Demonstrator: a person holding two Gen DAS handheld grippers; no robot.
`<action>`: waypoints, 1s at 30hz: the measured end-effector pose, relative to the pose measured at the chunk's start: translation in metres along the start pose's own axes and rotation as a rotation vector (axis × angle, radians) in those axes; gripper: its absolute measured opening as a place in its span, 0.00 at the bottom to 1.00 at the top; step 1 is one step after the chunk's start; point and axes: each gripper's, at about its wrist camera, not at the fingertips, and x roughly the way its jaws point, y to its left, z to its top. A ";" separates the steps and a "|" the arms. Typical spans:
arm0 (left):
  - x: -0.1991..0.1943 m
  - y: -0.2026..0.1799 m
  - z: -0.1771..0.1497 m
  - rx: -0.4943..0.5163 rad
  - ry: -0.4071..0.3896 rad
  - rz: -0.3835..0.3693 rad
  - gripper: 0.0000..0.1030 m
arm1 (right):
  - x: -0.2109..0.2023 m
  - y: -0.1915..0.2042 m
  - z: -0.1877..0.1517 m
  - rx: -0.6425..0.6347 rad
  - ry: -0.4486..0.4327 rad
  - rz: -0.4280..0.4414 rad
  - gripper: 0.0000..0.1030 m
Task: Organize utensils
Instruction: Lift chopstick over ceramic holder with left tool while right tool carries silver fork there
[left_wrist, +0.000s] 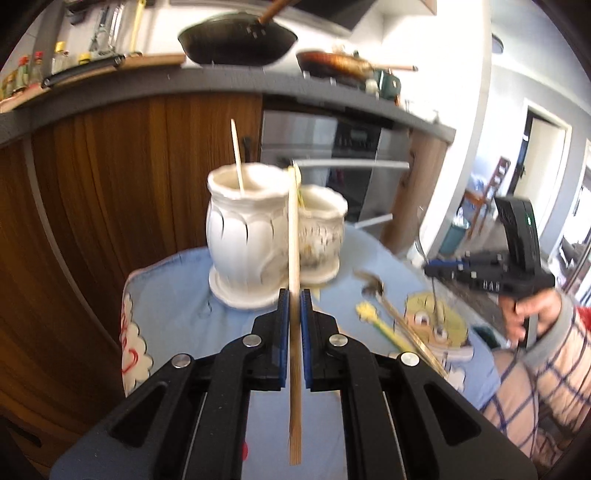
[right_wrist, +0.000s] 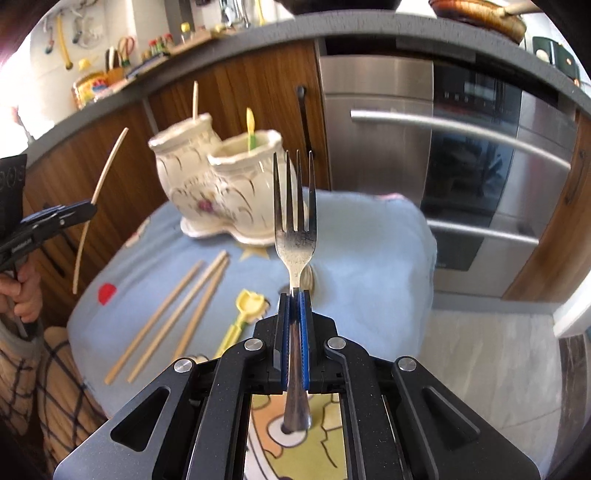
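Clamped in the left gripper (left_wrist: 294, 295), a chopstick (left_wrist: 294, 236) stands upright between pinched pads, just before the twin holder (left_wrist: 243, 236). The right gripper (right_wrist: 294, 297) likewise pinches a fork (right_wrist: 295, 229) by its handle, tines up. One stick (left_wrist: 237, 155) already sits in the taller cup; a yellow utensil (right_wrist: 251, 127) stands in the shorter cup. Best to carry each piece above the rims, tip it end-down over its cup, then release only once the lower end is inside. More chopsticks (right_wrist: 173, 310) and a yellow fork (right_wrist: 240, 321) lie on the blue cloth (right_wrist: 369, 258).
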 end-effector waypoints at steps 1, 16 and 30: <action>-0.002 0.000 0.004 -0.010 -0.028 0.007 0.06 | -0.001 0.000 0.002 0.003 -0.012 0.003 0.06; 0.010 0.014 0.059 -0.103 -0.276 0.023 0.06 | -0.023 0.011 0.060 -0.018 -0.219 0.031 0.06; 0.032 0.030 0.111 -0.135 -0.455 0.093 0.06 | -0.013 0.041 0.129 -0.071 -0.373 0.122 0.06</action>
